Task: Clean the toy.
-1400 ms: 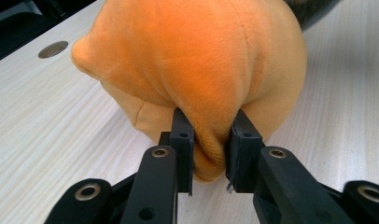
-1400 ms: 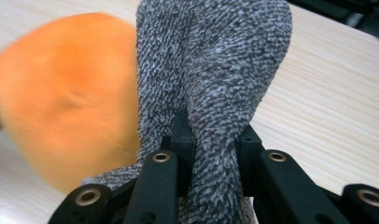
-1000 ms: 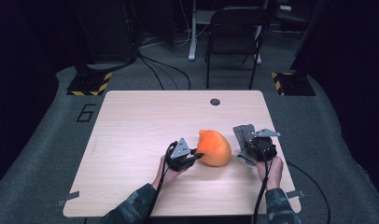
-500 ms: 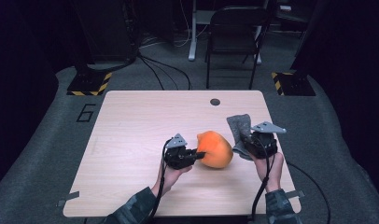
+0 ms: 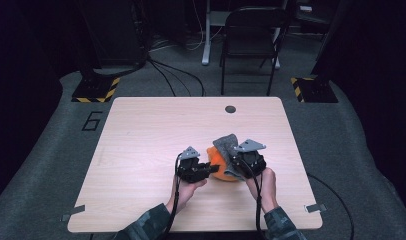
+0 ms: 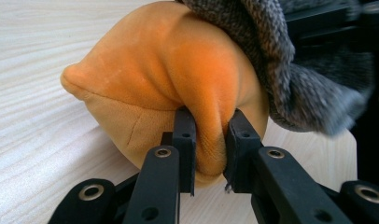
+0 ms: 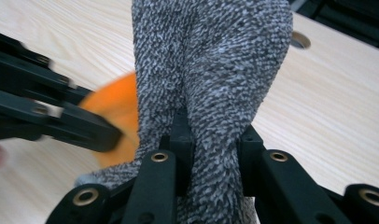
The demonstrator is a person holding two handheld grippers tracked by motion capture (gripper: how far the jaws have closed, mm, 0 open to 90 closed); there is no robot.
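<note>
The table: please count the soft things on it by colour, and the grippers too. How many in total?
Orange plush piece, pinched by the left gripper: 1
Grey knitted piece, pinched by the right gripper: 1
Black grippers: 2
Total: 4

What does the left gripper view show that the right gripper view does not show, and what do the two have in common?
Only the left gripper view shows the left tool pinching a fold of the orange plush, and the plush's pointed end resting on the table.

Only the right gripper view shows the right tool clamped on the grey knitted fabric, and a round hole in the tabletop beyond.

Both show the orange plush, the grey fabric lying over it, the light wooden table and the other tool.
</note>
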